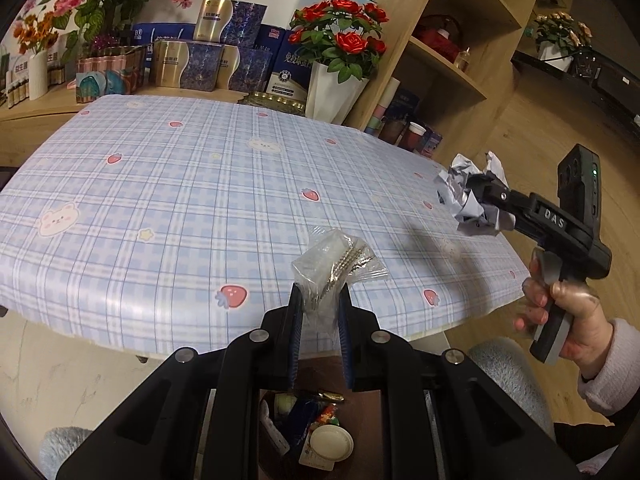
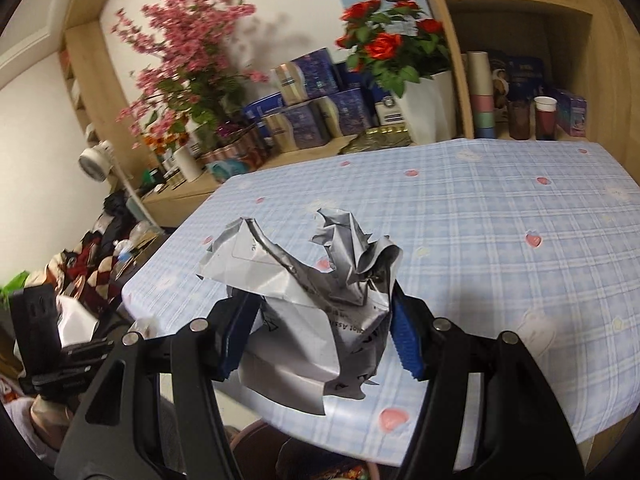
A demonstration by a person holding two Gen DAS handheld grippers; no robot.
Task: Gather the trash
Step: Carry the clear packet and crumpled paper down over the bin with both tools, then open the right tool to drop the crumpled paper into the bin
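Note:
My left gripper [image 1: 320, 300] is shut on a clear plastic wrapper [image 1: 336, 264] with a gold zigzag edge, held above the near edge of the table [image 1: 160, 200]. A brown trash bin [image 1: 308, 436] with several discarded items sits below it. My right gripper [image 2: 320, 320] is shut on a crumpled silver foil bag [image 2: 312, 292] and holds it above the table's near edge [image 2: 520, 280]. The right gripper also shows in the left wrist view [image 1: 484, 196], with the foil bag [image 1: 468, 192] at the table's right edge.
The table has a blue plaid cloth with strawberries and bears. Behind it stand a white pot of red roses [image 1: 340, 56], blue and gold boxes [image 1: 208, 64] and pink flowers [image 2: 188, 64]. A wooden shelf unit [image 1: 460, 48] with cups stands at the right. Clutter [image 2: 104, 256] lies left.

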